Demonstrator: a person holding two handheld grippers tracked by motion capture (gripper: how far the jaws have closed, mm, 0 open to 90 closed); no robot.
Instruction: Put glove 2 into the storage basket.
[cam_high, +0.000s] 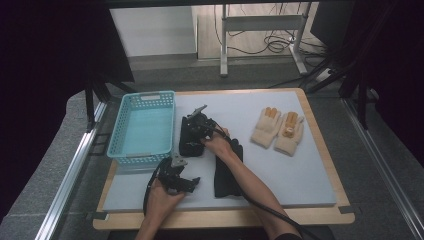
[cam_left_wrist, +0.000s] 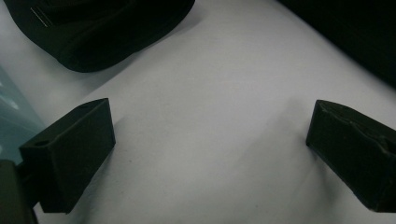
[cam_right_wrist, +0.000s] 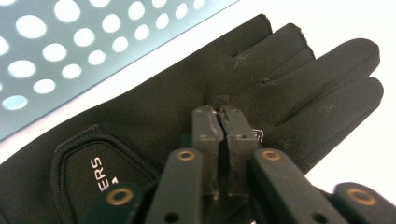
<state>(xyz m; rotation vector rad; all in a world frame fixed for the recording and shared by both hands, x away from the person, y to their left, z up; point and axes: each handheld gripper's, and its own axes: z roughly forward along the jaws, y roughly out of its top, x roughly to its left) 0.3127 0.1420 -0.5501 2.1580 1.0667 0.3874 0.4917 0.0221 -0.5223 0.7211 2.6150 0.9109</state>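
Left gripper (cam_high: 191, 182) rests low on the grey mat (cam_high: 280, 165) near its front edge, jaws spread wide over bare surface. Beside it stands a perforated turquoise basket (cam_high: 143, 126). Just right of the basket, the right gripper (cam_right_wrist: 222, 116) has its jaws pressed together on a black glove (cam_right_wrist: 187, 107). A second black glove (cam_high: 226, 175) lies under the forearm; two cream knit gloves (cam_high: 277, 129) sit well apart, open mat between.

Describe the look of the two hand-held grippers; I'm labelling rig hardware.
Both are black. The left hand-held gripper has blocky jaws, a grey plate on top and a black cable. The right hand-held gripper shows linkage arms with brass-coloured rivets. Forearms are bare.
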